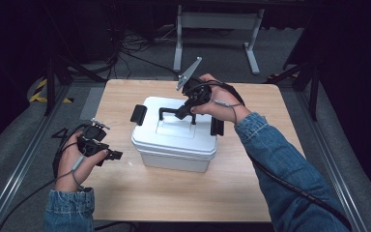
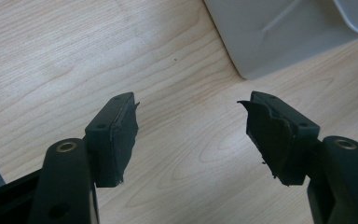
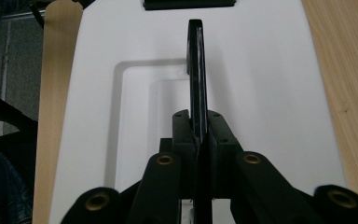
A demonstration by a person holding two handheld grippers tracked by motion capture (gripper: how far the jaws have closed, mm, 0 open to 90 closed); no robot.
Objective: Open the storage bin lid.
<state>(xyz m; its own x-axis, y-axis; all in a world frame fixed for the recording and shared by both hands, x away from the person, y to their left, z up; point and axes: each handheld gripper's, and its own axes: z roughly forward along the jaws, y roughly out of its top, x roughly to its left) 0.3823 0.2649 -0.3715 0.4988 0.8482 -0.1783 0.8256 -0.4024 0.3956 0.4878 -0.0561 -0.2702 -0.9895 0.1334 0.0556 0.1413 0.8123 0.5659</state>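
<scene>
No brand, label or writing can be read on anything here. A white storage box (image 1: pixel 174 140) sits mid-tabletop (image 1: pixel 183 193), its lid on, black latches (image 1: pixel 138 114) at both ends. The right claw (image 1: pixel 182 114) is clamped tight on the box's black carry handle (image 3: pixel 196 60), which stands upright above the lid's recess. The left claw (image 1: pixel 112 155) hovers just beside the box's left side, jaws spread wide with nothing between them. Cables and a metal stand (image 1: pixel 217 29) lie on the floor beyond the tabletop.
</scene>
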